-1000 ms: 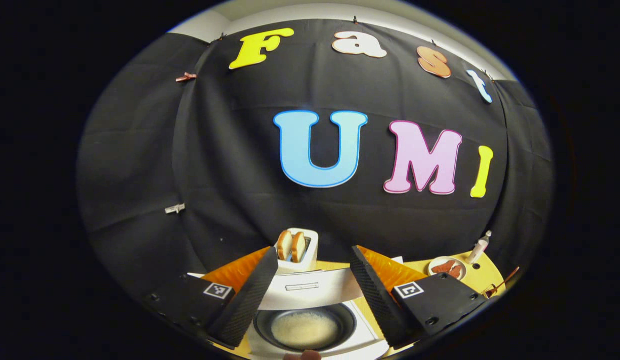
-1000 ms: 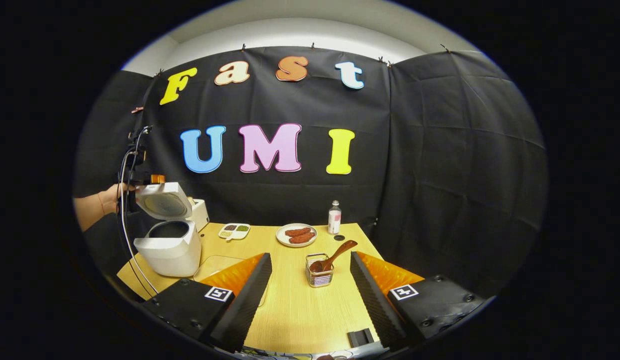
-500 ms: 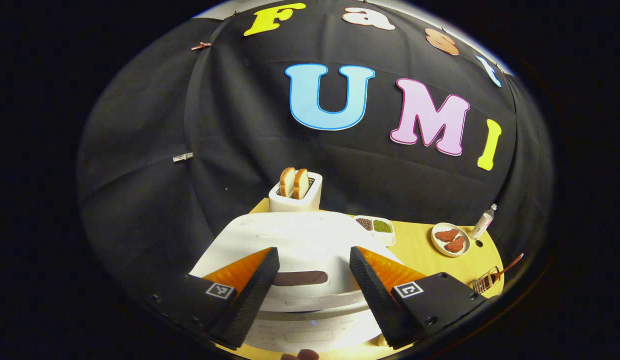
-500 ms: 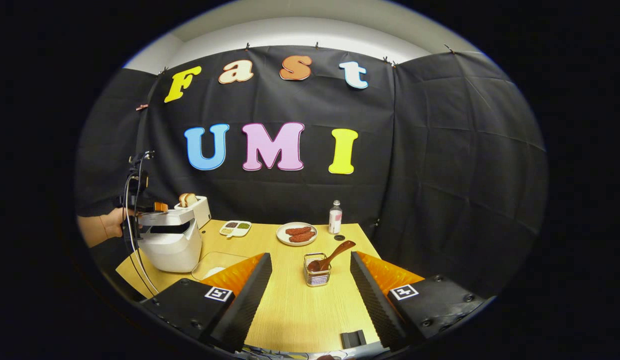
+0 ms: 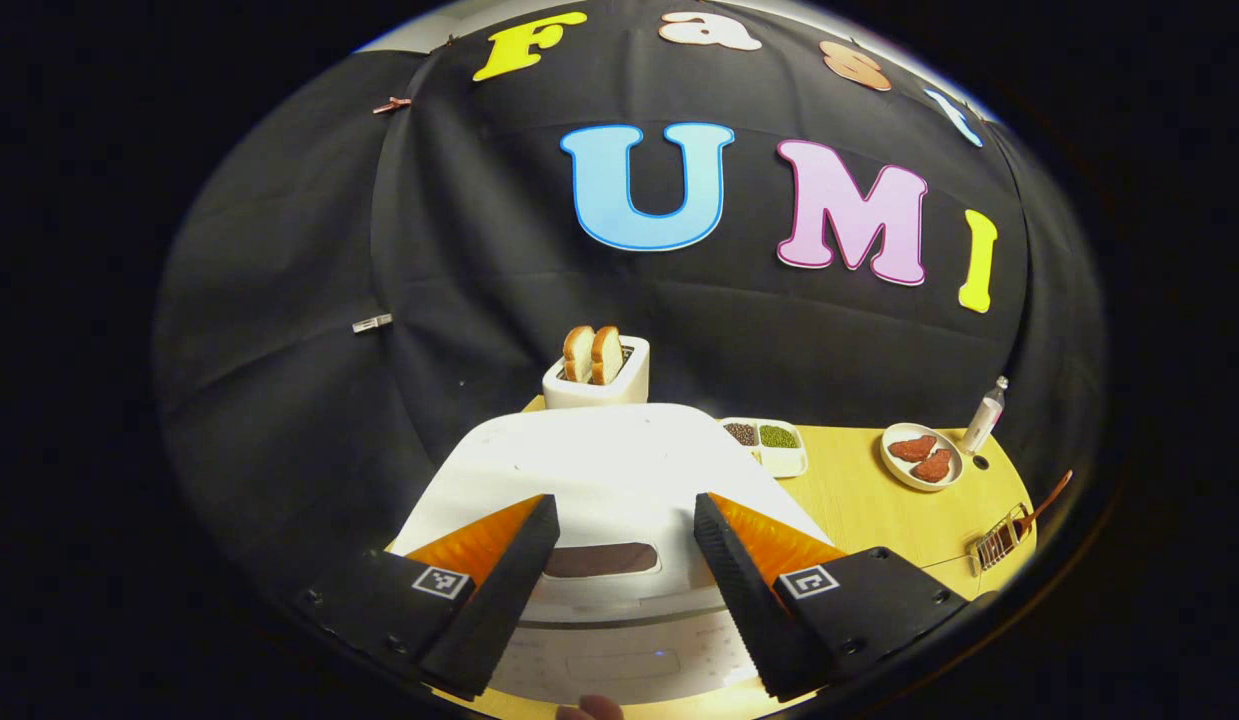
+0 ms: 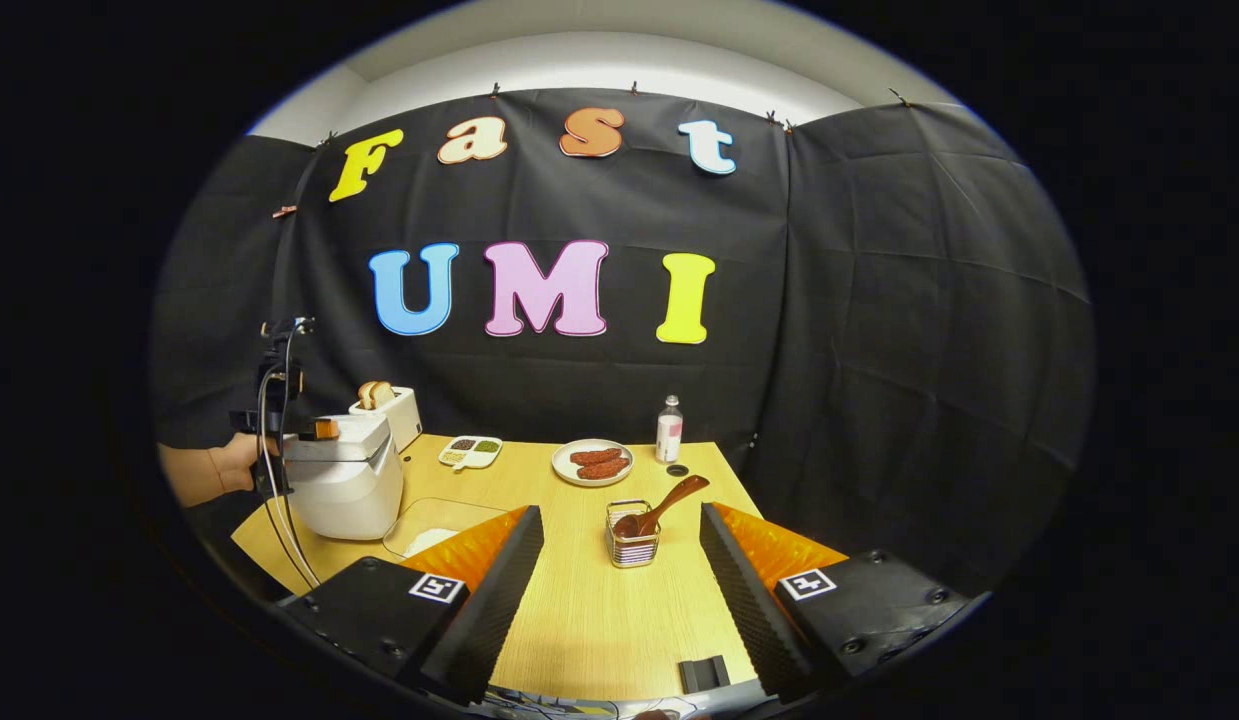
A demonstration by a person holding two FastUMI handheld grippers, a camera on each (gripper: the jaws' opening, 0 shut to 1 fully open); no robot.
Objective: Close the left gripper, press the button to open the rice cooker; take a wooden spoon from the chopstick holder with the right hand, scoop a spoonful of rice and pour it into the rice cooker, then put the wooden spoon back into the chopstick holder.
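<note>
Rice cooker sits at the left end of the surface, lid down, white top right under my left gripper. Left jaws are apart, nothing between them, poised over the dark window on the lid's front; I can't tell if they touch the lid. In the right gripper view the cooker has my left gripper at its top edge, with my hand and black cables behind it.

Right of the cooker, mid-surface: wire chopstick holder with the wooden spoon in it, handle leaning up to the right. My right gripper is near the holder, apart from it, jaws wide apart and empty.

Behind the cooker: white toaster with two bread slices sticking up. Right of the cooker, toward the back: divided dish of grains, then plate with reddish patties, then small bottle standing upright beside the plate. A clear flat tray lies just beside the cooker's base.
</note>
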